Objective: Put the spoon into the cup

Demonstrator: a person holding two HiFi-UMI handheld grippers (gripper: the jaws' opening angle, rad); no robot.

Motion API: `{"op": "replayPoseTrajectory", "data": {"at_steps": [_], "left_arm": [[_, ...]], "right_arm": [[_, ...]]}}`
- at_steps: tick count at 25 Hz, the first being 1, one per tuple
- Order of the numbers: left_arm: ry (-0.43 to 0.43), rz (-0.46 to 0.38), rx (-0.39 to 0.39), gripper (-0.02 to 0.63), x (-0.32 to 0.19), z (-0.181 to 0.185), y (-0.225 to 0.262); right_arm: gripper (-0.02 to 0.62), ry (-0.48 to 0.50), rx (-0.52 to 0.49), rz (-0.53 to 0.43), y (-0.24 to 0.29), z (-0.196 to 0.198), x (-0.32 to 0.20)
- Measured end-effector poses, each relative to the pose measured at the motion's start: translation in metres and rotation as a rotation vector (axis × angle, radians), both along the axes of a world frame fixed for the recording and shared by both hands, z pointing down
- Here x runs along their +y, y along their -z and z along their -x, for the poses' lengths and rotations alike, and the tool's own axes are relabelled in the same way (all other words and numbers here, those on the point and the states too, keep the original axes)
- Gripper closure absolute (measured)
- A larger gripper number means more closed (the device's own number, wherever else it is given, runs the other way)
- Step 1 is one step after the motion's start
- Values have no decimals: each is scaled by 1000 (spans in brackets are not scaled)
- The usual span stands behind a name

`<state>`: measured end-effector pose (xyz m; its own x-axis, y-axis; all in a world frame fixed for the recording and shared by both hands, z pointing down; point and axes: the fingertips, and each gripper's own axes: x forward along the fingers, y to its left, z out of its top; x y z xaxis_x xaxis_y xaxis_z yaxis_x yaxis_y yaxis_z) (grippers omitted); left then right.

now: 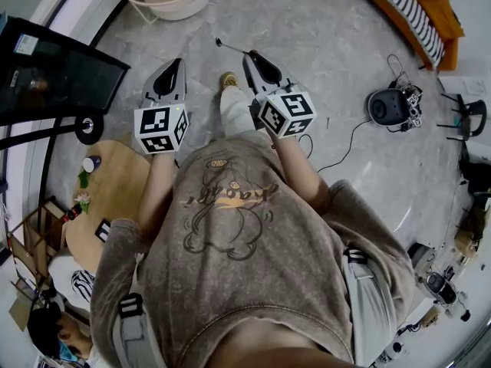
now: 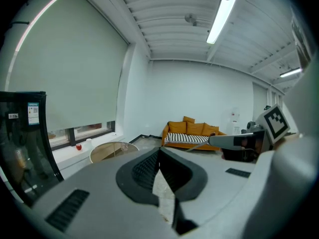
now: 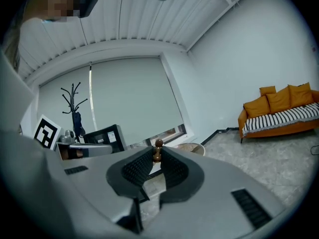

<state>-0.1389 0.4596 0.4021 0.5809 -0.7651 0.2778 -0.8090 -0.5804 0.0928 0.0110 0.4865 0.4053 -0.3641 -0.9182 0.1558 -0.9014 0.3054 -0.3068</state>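
Spoon (image 3: pixel 158 144) pinched in right tongs (image 3: pixel 157 155); left tongs (image 2: pixel 159 152) closed, empty. Insertion into cup pending; no cup clearly in view.

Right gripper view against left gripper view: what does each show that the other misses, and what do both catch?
Only the right gripper view shows the brown end of the spoon pinched between the jaws of the right gripper, and a coat stand by the blind. Only the left gripper view shows the jaws of the left gripper together with nothing between them. Both show the orange sofa, the round tub near the window and the black cabinet.
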Motion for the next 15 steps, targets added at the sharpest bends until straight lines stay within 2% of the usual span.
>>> {"op": "replayPoseTrajectory", "data": {"at_steps": [8, 15], "left_arm": [[2, 13, -8, 589, -38, -14, -7], [-4, 27, -11, 589, -83, -18, -6]], "right_arm": [[534, -2, -7, 21, -9, -16, -35], [534, 1, -7, 26, -8, -21, -85]]}}
